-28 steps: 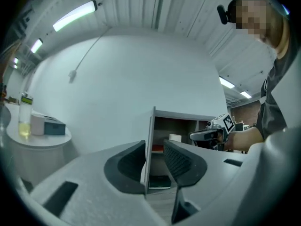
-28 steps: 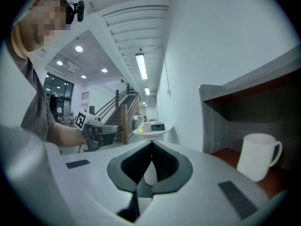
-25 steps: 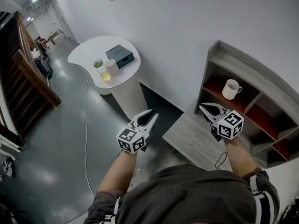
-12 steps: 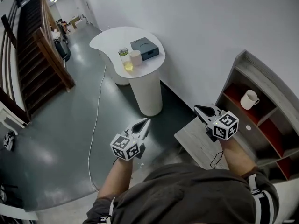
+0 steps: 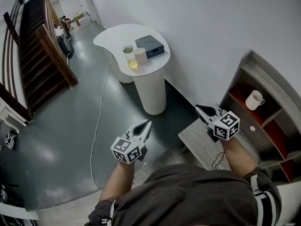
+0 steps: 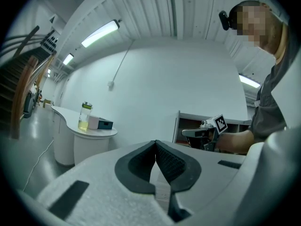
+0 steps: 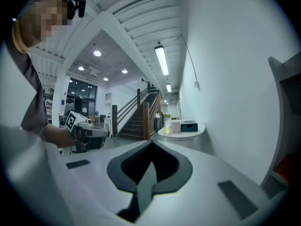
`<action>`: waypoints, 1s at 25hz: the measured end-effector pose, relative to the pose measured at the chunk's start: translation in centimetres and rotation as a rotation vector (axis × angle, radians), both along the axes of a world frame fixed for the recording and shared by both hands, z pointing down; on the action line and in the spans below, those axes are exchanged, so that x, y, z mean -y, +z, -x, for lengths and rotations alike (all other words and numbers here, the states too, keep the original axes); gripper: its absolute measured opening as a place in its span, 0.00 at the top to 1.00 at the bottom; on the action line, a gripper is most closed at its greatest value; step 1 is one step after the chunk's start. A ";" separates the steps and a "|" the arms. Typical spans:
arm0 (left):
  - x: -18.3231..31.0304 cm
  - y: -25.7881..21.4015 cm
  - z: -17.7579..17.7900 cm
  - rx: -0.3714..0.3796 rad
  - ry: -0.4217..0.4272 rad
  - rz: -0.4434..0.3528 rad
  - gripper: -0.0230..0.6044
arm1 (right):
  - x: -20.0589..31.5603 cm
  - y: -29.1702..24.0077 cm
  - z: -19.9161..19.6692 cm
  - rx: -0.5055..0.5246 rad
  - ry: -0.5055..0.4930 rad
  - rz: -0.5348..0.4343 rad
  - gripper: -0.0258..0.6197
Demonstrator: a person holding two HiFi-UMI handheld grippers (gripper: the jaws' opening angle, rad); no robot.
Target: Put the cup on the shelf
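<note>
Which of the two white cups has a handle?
The mug standing in the shelf, in an upper red-backed compartment: its handle sticks out sideways. The plain cup on the round white table, beside the jar, shows no handle.

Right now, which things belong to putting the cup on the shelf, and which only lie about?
For the job: white handled mug, already standing in the grey wooden shelf with red-backed compartments; perhaps also the small white cup on the white pedestal table.
Just lying about: glass jar with yellow liquid, dark grey box, white cable on the floor.

White cup (image 5: pixel 254 100) (seemingly upright) on shelf (image 5: pixel 275 79)
</note>
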State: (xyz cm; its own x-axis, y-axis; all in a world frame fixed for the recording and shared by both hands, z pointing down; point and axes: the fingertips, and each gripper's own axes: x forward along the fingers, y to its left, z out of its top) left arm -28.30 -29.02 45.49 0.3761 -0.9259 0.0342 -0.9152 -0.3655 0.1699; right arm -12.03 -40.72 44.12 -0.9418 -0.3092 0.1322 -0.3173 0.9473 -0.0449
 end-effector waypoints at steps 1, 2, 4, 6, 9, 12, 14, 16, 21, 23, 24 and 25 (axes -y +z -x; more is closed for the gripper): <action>0.0 0.0 0.0 -0.002 0.001 0.000 0.95 | 0.0 0.0 0.0 -0.001 0.002 0.000 0.97; 0.0 0.0 -0.1 -0.004 0.002 0.000 0.95 | 0.0 0.0 -0.1 -0.001 0.004 0.000 0.97; 0.1 0.0 -0.1 -0.006 0.004 -0.001 0.95 | 0.0 0.0 -0.1 -0.003 0.006 -0.004 0.97; 0.2 -0.1 -0.2 -0.007 0.008 -0.003 0.95 | 0.0 -0.1 -0.1 -0.011 0.004 -0.014 0.97; 0.3 -0.1 -0.5 -0.010 0.013 -0.003 0.95 | -0.2 -0.1 -0.2 -0.021 -0.002 -0.024 0.98; 0.4 0.1 -0.8 -0.009 0.019 0.002 0.95 | -0.2 -0.1 -0.4 -0.023 0.001 -0.023 0.98; 0.5 0.4 -1.0 -0.009 0.023 0.007 0.95 | -0.2 0.0 -0.5 -0.025 0.002 -0.025 0.98; 0.5 0.5 -1.1 -0.011 0.027 0.010 0.96 | -0.3 0.0 -0.6 -0.027 0.003 -0.027 0.98; 0.6 0.7 -1.4 -0.012 0.035 0.014 0.95 | -0.3 0.0 -0.8 -0.028 0.007 -0.029 0.98; 0.6 0.7 -1.5 -0.014 0.037 0.015 0.96 | -0.3 0.0 -0.9 -0.029 0.007 -0.031 0.98; 0.7 0.7 -1.6 -0.015 0.038 0.016 0.95 | -0.3 0.0 -0.9 -0.031 0.007 -0.032 0.98; 0.7 0.8 -1.6 -0.015 0.040 0.017 0.95 | -0.3 0.0 -0.9 -0.032 0.008 -0.033 0.98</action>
